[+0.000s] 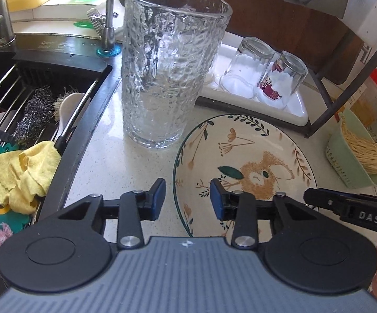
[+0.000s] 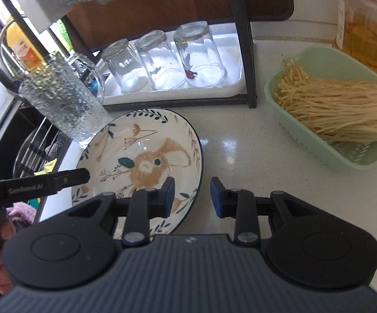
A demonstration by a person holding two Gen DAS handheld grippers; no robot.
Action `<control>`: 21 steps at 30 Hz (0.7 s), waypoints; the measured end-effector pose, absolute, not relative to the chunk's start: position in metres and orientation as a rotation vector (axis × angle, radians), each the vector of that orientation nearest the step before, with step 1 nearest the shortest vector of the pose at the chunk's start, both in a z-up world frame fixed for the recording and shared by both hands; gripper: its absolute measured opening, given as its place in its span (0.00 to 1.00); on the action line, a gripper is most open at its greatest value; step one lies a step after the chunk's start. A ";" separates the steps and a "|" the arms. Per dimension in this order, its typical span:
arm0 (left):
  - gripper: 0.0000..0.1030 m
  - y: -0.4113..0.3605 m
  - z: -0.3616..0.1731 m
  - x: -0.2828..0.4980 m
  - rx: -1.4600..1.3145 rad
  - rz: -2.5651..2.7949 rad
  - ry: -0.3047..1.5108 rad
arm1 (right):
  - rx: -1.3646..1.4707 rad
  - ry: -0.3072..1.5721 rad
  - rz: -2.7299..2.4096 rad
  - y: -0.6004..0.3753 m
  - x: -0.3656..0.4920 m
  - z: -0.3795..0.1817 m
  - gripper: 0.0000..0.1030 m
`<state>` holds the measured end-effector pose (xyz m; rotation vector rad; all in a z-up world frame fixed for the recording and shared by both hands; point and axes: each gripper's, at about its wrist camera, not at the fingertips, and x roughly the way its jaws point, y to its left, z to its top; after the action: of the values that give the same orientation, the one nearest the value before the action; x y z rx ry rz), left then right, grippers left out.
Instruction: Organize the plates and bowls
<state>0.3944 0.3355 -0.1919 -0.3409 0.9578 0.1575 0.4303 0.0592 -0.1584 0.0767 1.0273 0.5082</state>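
A white plate with a brown animal and leaf pattern lies flat on the pale counter; it also shows in the right wrist view. My left gripper is open, its jaws straddling the plate's near left rim. My right gripper is open, its jaws straddling the plate's near right rim. Neither holds anything. The right gripper's body shows at the plate's right in the left wrist view.
A tall textured glass stands just behind the plate's left side. Upturned glasses sit on a white tray under a dark rack. A green basket of enoki mushrooms lies right. A sink with rack and cloths lies left.
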 end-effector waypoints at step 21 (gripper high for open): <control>0.34 0.333 -0.202 0.422 -0.300 0.085 1.046 | 0.082 1.069 0.514 0.069 0.446 -0.179 0.18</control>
<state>0.4225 0.3331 -0.2017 -0.3003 1.0458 0.0847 0.4465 0.0687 -0.1790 0.0816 1.0691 0.5140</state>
